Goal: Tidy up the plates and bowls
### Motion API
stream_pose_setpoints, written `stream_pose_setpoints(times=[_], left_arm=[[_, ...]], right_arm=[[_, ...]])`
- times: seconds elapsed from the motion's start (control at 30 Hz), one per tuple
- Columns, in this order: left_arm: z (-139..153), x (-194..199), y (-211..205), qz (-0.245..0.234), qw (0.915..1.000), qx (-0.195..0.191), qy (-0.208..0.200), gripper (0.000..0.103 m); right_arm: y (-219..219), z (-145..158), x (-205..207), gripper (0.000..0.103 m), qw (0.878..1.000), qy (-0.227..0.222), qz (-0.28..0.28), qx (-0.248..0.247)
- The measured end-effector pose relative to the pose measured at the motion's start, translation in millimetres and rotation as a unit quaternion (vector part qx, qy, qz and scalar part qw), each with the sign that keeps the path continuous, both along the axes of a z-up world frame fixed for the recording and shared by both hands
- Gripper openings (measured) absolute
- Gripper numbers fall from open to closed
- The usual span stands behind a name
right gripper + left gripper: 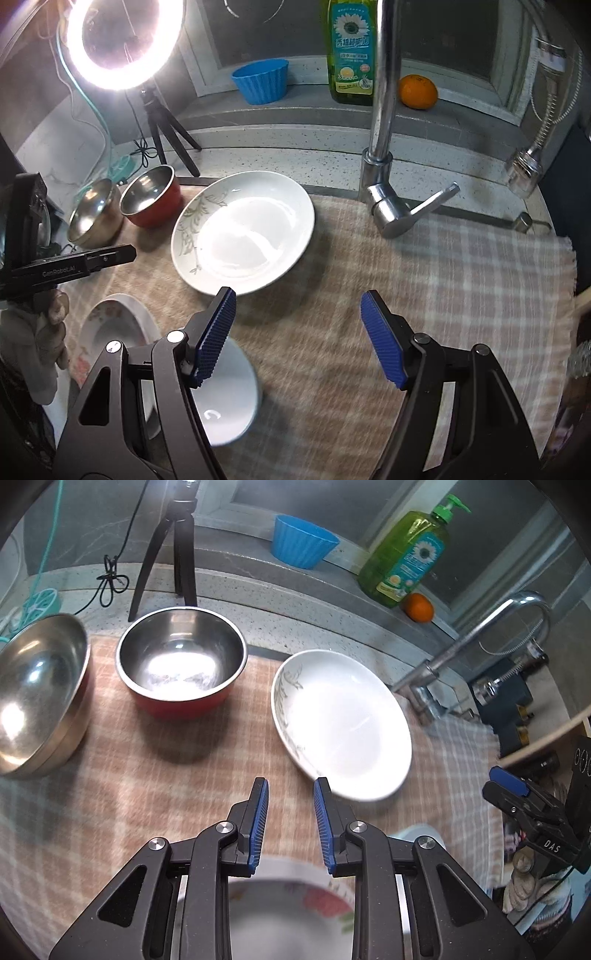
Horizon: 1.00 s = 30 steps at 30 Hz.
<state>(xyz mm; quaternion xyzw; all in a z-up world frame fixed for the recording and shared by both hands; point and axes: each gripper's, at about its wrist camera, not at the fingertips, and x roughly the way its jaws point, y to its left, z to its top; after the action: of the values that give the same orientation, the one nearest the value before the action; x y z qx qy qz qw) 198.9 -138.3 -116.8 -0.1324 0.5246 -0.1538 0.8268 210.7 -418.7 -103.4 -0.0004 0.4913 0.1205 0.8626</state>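
Observation:
A white plate with a grey leaf print [341,723] lies on the checked cloth [166,775]; it also shows in the right wrist view [243,232]. A red steel-lined bowl [181,661] and a plain steel bowl [37,694] stand to its left, and both show small in the right wrist view, the red bowl [153,201] and the steel bowl [94,214]. A flowered plate [288,912] [114,325] lies under my left gripper [290,788], which is open and empty. A small white bowl [229,398] sits under my right gripper [298,301], open and empty.
A chrome faucet [384,155] rises at the cloth's back edge. A ring light on a tripod [122,40], a blue cup [262,85], a green soap bottle [351,51] and an orange [417,92] stand on the ledge behind.

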Motion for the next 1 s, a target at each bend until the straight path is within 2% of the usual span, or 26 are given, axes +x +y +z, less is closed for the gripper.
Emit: stream_pose_setpoints(times=[0.3,0.47,0.53,0.67,0.87,0.9,1.0], left_arm=[[-14,29,-10,0.017,0.9997,0.018,0.004,0.024],[-21,47,-12,0.026,0.9994,0.023,0.009,0.024],[-24,51,-12,0.026,0.9994,0.022,0.011,0.024],[-32,58,-11,0.025,0.9992,0.02,0.022,0.024],[-39,66,-12,0.019,0.9992,0.019,0.03,0.023],[-40,67,-13,0.017,0.9992,0.019,0.031,0.02],[-43,71,-14,0.014,0.9991,0.02,0.035,0.018]], right_arm=[[6,-25,46,0.071,1.0,0.016,0.01,0.013],[7,-40,69,0.048,0.999,0.04,0.013,0.026],[10,-45,74,0.047,0.999,0.044,0.012,0.021],[13,-56,85,0.035,0.999,0.052,0.007,0.011],[16,-64,97,0.033,0.999,0.054,0.003,-0.001],[16,-66,99,0.033,0.998,0.057,0.001,-0.001],[17,-71,103,0.026,0.998,0.064,0.001,0.0]])
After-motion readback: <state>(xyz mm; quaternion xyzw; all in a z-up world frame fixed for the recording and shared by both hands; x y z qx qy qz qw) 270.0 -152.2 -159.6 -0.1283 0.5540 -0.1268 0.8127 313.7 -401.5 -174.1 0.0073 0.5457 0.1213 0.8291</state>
